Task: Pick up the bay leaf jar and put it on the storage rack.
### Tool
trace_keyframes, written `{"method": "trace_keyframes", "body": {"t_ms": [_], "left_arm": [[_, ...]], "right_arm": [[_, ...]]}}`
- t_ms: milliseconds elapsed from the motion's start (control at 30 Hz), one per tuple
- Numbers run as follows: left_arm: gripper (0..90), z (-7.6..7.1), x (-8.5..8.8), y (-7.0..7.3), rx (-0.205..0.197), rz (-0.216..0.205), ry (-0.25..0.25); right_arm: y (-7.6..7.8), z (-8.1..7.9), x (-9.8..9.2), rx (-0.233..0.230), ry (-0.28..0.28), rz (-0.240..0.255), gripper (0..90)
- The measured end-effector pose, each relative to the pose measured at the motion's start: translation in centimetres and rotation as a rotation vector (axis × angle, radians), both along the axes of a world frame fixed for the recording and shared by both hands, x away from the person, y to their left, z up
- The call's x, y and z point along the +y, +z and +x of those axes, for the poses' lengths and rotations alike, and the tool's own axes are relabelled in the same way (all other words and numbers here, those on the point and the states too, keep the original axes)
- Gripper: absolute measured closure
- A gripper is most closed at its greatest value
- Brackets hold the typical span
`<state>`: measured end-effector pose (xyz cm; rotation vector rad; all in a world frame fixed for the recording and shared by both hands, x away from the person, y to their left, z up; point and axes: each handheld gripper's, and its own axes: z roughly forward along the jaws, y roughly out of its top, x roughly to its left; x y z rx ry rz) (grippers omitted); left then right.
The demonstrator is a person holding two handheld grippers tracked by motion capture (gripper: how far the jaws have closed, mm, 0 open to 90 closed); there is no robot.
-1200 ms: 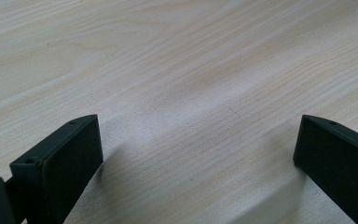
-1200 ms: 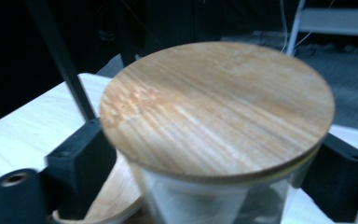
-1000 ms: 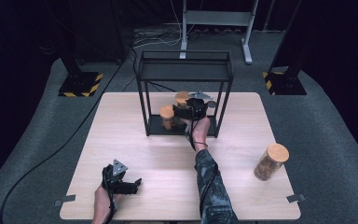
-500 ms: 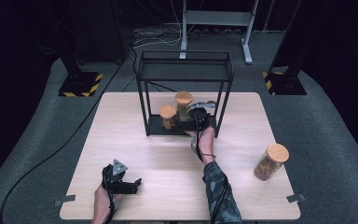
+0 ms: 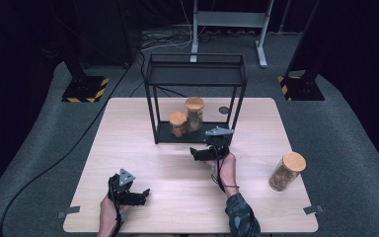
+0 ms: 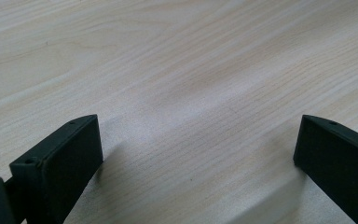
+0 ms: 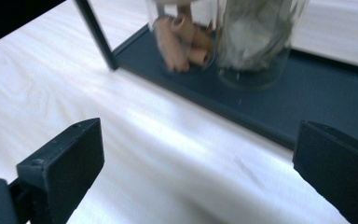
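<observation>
A black metal shelf frame point(image 5: 196, 74) stands at the back of the wooden table point(image 5: 128, 148). On its bottom shelf point(image 7: 307, 102) a short cork-lidded jar point(image 5: 177, 123) of brown rolls point(image 7: 182, 42) stands next to a taller jar point(image 5: 194, 113) point(image 7: 254, 42). My right gripper point(image 5: 196, 153) point(image 7: 198, 140) hovers just in front of the shelf, clear of both jars. Its jaws have just been opening and stand open with nothing between them. My left gripper point(image 5: 140, 194) point(image 6: 198, 135) rests low over the table near the front left, open over bare wood.
A third cork-lidded jar point(image 5: 286, 171) with brown contents stands on the table's right side. A small dark disc point(image 5: 223, 110) lies behind the shelf's right leg. Black stands and cables sit on the grey floor beyond the table.
My right gripper has drawn back from the tall jar on the shelf toward the person, leaving the jar standing. The left gripper has stayed put.
</observation>
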<state>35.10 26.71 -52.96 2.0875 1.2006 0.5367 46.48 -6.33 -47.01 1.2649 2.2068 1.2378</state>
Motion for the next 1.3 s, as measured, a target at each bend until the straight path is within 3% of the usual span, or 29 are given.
{"method": "trace_keyframes", "body": {"t_ms": [400,633,967,1300], "left_arm": [[0.5,0.0,0.0,0.0,-0.002,0.002,0.0],[0.5,0.0,0.0,0.0,-0.001,0.001,0.0],[0.5,0.0,0.0,0.0,-0.002,0.002,0.0],[0.5,-0.1,0.0,0.0,-0.005,0.004,0.009]], "right_arm": [[-3.1,-6.6,-2.7,0.006,0.012,-0.031,0.6],[-4.2,-9.6,-4.1,0.012,0.001,-0.064,0.5],[-5.5,-12.0,-6.0,0.036,-0.034,-0.12,0.0],[-5.6,-13.3,-7.7,0.013,-0.078,-0.137,0.0]]}}
